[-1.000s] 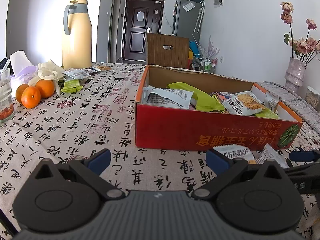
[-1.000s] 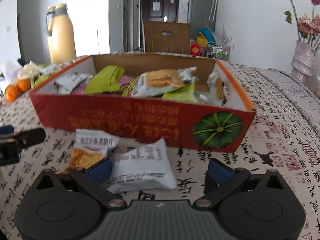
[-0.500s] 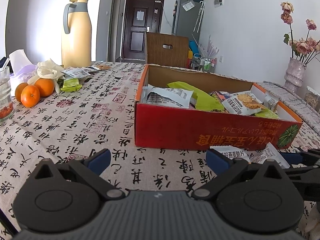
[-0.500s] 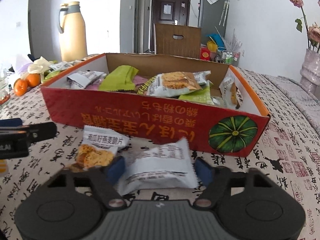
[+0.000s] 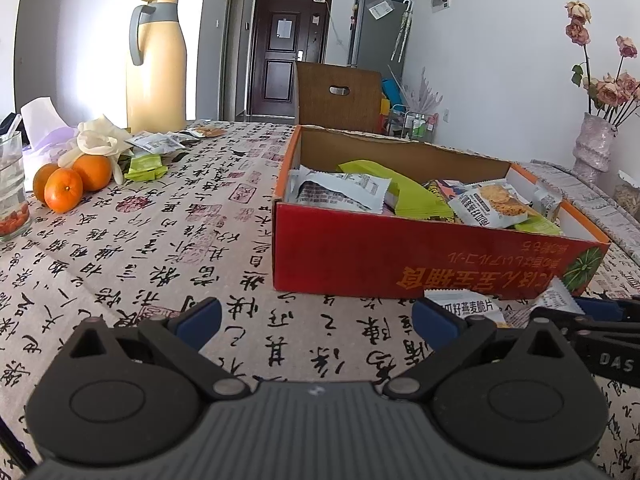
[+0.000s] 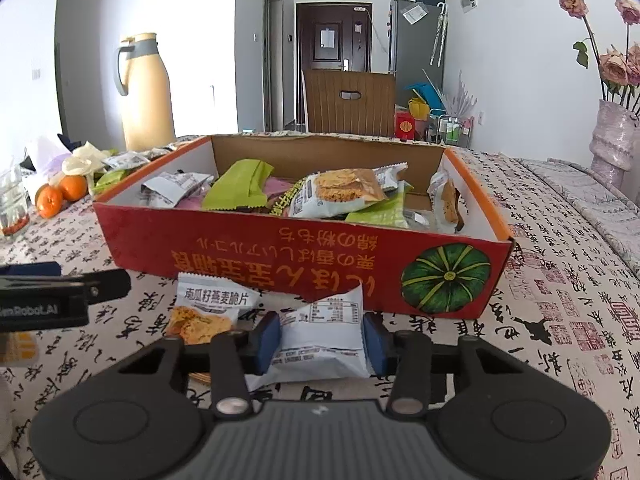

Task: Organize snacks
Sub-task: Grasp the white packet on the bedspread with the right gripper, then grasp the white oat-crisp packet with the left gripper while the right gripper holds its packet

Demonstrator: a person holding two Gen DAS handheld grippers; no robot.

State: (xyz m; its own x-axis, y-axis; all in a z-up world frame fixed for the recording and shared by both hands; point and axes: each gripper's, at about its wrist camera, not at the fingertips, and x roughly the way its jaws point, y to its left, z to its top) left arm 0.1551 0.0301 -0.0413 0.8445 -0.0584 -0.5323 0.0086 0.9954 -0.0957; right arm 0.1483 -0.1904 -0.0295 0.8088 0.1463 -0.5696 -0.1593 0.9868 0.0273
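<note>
A white snack packet (image 6: pixel 320 332) lay flat before the red cardboard box (image 6: pixel 280 256), which held mixed snack packets. Just beside it lay an oat-crisp packet (image 6: pixel 208 308).

- One red cardboard box (image 6: pixel 256 248), twelve o'clock.
- Two snack packets (image 6: pixel 320 332) on the tabletop (image 5: pixel 160 240), before it.
- Three oranges (image 5: pixel 72 184), ten o'clock.
- One thermos jug (image 5: pixel 157 64).
- One vase (image 6: pixel 612 140), two o'clock.
- Two tongs (image 5: pixel 316 316).

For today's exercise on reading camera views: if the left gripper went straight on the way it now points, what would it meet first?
Probably the bare tablecloth: the left gripper, jaws open and empty, points down at printed cloth just left of the red box. Depth is unclear, so it might meet the box's near left corner instead.
</note>
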